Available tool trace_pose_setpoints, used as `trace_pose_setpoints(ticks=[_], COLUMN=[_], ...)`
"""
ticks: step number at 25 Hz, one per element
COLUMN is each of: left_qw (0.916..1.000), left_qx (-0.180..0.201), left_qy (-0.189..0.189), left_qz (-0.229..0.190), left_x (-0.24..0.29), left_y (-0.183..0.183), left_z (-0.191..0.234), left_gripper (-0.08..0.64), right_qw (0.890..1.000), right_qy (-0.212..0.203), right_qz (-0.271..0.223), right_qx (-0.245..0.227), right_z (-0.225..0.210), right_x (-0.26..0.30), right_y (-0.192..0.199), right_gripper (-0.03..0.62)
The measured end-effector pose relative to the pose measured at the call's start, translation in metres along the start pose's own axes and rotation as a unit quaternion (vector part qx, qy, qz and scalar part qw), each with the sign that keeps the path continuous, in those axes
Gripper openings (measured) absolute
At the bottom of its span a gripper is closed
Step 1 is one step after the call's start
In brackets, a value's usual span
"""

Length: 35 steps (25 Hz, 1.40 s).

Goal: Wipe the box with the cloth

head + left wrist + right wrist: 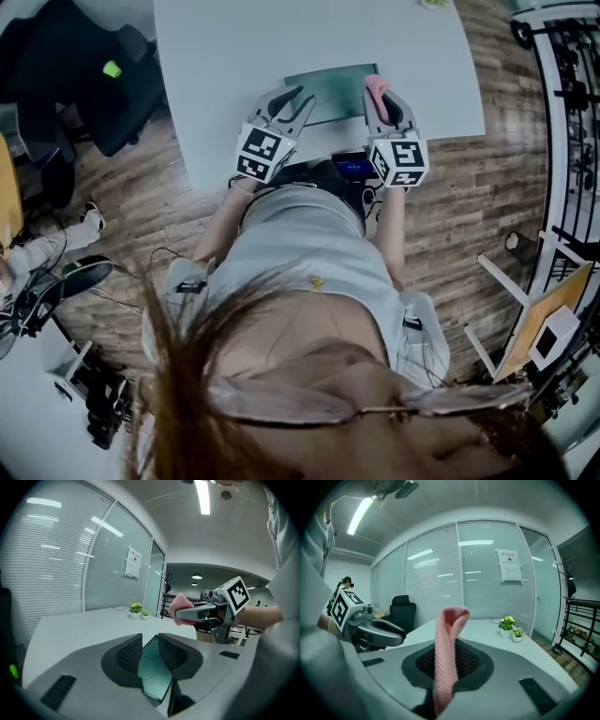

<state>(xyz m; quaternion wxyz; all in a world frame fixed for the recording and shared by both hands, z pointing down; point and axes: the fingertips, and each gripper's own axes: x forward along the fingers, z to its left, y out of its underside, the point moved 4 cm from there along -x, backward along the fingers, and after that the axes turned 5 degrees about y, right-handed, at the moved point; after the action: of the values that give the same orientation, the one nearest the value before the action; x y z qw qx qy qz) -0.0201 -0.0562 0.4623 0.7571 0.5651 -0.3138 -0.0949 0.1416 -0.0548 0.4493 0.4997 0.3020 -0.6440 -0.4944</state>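
A flat teal box (333, 92) lies near the front edge of the white table (234, 66). My left gripper (302, 97) is at the box's left near corner. In the left gripper view its jaws (149, 640) stand slightly apart, and the teal box (152, 672) shows through the gap with no pad pressing on it. My right gripper (382, 94) hovers at the box's right end, shut on a pink knitted cloth (377, 86). The cloth (447, 648) sticks up folded between its pads (450, 660). Each gripper shows in the other's view, the right one (187, 616) and the left one (396, 637).
A black office chair (103, 84) stands left of the table. Small potted plants (508, 623) sit at the table's far end. A black metal rack (572, 94) is on the right over wooden floor. Glass walls with blinds enclose the room.
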Motion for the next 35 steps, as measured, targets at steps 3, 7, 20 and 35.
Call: trace_pose_setpoints(ticks=[3, 7, 20, 35], left_qw=[0.9996, 0.9980, 0.9808, 0.9663], left_qx=[-0.006, -0.018, -0.007, 0.028], left_qy=[0.004, 0.009, 0.027, 0.050], left_qz=[0.027, 0.060, 0.193, 0.251], left_x=[0.002, 0.004, 0.015, 0.027], left_y=[0.021, 0.043, 0.111, 0.135], left_z=[0.008, 0.014, 0.015, 0.004], left_gripper=[0.116, 0.148, 0.239, 0.270], right_qw=[1.000, 0.996, 0.982, 0.965], right_qy=[0.018, 0.038, 0.072, 0.068], right_qz=[0.024, 0.073, 0.174, 0.253], right_qx=[-0.010, -0.022, -0.019, -0.028], right_z=[-0.008, -0.021, -0.061, -0.069], right_x=[0.007, 0.018, 0.070, 0.109], right_y=[0.011, 0.028, 0.079, 0.109], right_gripper=[0.038, 0.038, 0.038, 0.041])
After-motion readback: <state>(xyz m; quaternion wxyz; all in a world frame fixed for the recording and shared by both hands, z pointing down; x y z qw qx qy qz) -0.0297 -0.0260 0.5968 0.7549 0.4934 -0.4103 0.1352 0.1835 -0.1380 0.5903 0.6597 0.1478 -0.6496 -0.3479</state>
